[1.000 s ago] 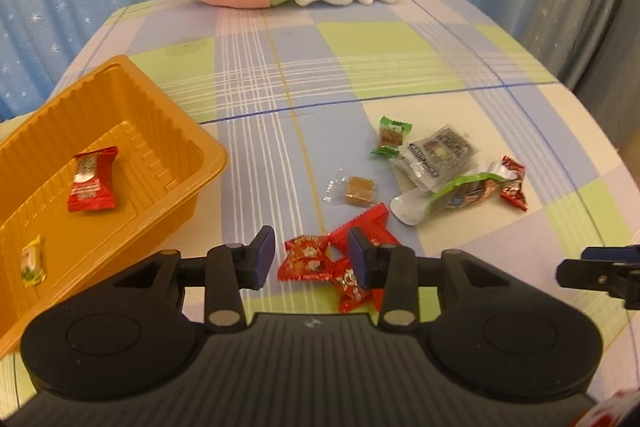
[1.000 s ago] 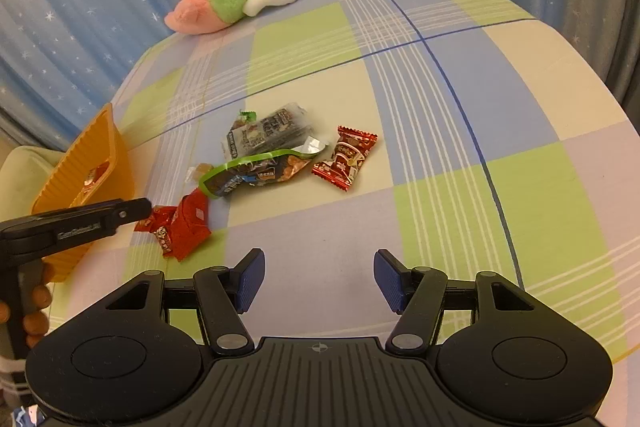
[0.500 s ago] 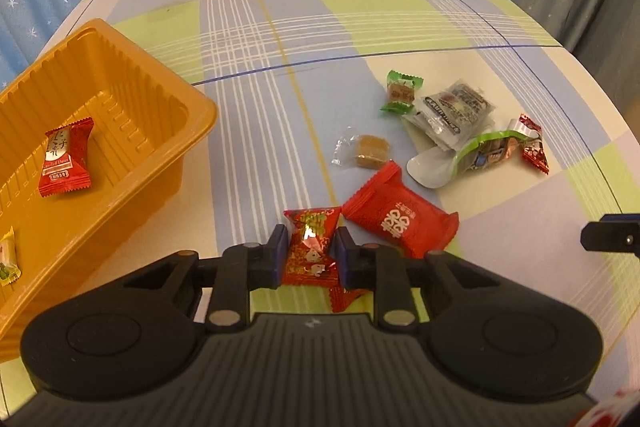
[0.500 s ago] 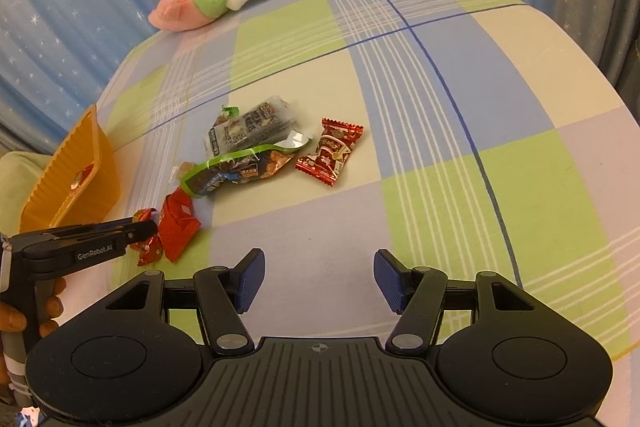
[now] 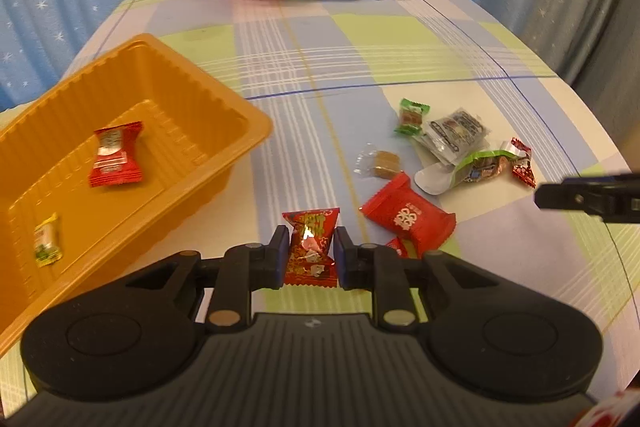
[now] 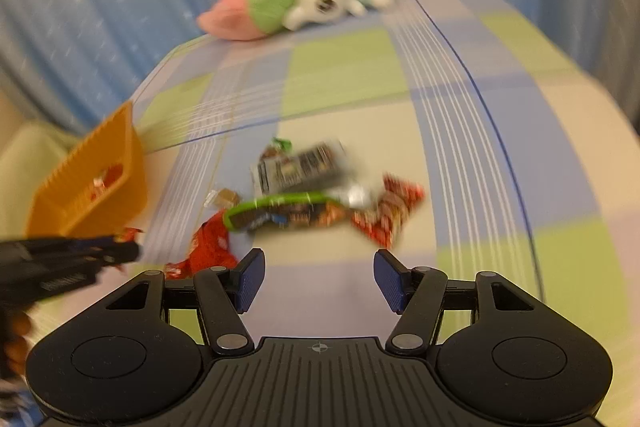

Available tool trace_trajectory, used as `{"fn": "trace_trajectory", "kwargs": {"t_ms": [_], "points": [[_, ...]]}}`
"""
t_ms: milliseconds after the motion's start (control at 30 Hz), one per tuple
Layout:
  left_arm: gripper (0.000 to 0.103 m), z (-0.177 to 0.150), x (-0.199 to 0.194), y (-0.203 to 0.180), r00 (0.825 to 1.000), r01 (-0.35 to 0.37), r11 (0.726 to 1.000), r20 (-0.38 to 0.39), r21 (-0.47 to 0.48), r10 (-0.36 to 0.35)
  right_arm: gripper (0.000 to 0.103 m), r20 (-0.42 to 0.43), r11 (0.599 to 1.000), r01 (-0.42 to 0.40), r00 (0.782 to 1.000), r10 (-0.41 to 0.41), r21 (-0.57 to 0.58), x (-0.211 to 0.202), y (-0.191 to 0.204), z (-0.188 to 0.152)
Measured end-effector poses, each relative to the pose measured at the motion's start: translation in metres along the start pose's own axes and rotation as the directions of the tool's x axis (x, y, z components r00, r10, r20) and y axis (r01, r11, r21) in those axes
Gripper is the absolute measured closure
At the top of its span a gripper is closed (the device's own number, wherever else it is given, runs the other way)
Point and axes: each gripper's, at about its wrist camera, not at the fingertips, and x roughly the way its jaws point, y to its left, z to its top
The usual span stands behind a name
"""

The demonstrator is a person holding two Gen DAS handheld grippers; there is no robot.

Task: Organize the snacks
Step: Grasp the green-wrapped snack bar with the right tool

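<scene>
Left claw (image 5: 309,251): fingers closed tight on a red candy (image 5: 310,247), pinched across its middle, wrapper ends sticking out front and back. Orange tray (image 5: 240,115) sits just left of the claw; inside it a red packet (image 5: 116,154) and a small yellow sweet (image 5: 47,241). A larger red pouch (image 5: 407,217) lies just right of the claw, on the checked cloth (image 5: 360,59); the remaining snack pile (image 5: 456,143) is further ahead to the right.

Right claw (image 6: 319,279): fingers spread wide, holding nothing, with the blurred snack pile ahead of it.
</scene>
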Motion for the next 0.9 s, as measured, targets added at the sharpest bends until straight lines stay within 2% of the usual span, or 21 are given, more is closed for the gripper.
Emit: {"fn": "trace_trajectory", "kwargs": {"t_ms": [67, 200, 333, 433, 467, 567, 767, 900], "points": [[0.082, -0.001, -0.005, 0.004, 1.0, -0.009, 1.0, 0.005, -0.014, 0.009, 0.042, 0.026, 0.99, 0.037, 0.999, -0.034, -0.136, 0.007, 0.009, 0.003], [0.082, -0.005, -0.014, 0.013, 0.999, -0.031, 0.998, 0.008, -0.046, 0.031, 0.043, 0.036, 0.927, 0.077, 0.997, -0.069, -0.367, 0.025, 0.021, 0.006], [0.082, -0.01, -0.019, 0.022, 0.999, -0.054, 0.996, 0.004, -0.075, 0.054, 0.043, 0.025, 0.867, 0.035, 0.999, -0.027, -0.498, 0.04, 0.028, 0.005], [0.082, -0.014, -0.021, 0.026, 0.998, -0.07, 0.993, -0.002, -0.093, 0.07, 0.043, 0.001, 0.816, 0.024, 1.0, -0.029, -0.577, 0.055, 0.036, 0.004], [0.082, -0.015, -0.022, 0.028, 0.997, -0.074, 0.992, -0.004, -0.099, 0.074, 0.044, -0.005, 0.802, 0.026, 0.999, -0.036, -0.597, 0.061, 0.039, 0.004], [0.082, -0.018, -0.024, 0.03, 0.996, -0.087, 0.99, -0.008, -0.114, 0.086, 0.057, -0.043, 0.773, 0.005, 0.998, -0.041, -0.635, 0.075, 0.042, 0.003], [0.082, -0.022, -0.029, 0.034, 0.994, -0.106, 0.984, -0.012, -0.14, 0.105, 0.059, -0.068, 0.755, -0.013, 0.997, -0.043, -0.656, 0.087, 0.04, 0.005], [0.082, -0.024, -0.031, 0.033, 0.994, -0.111, 0.982, -0.013, -0.152, 0.11, 0.066, -0.082, 0.746, -0.027, 0.996, -0.037, -0.665, 0.086, 0.044, 0.006]]}}
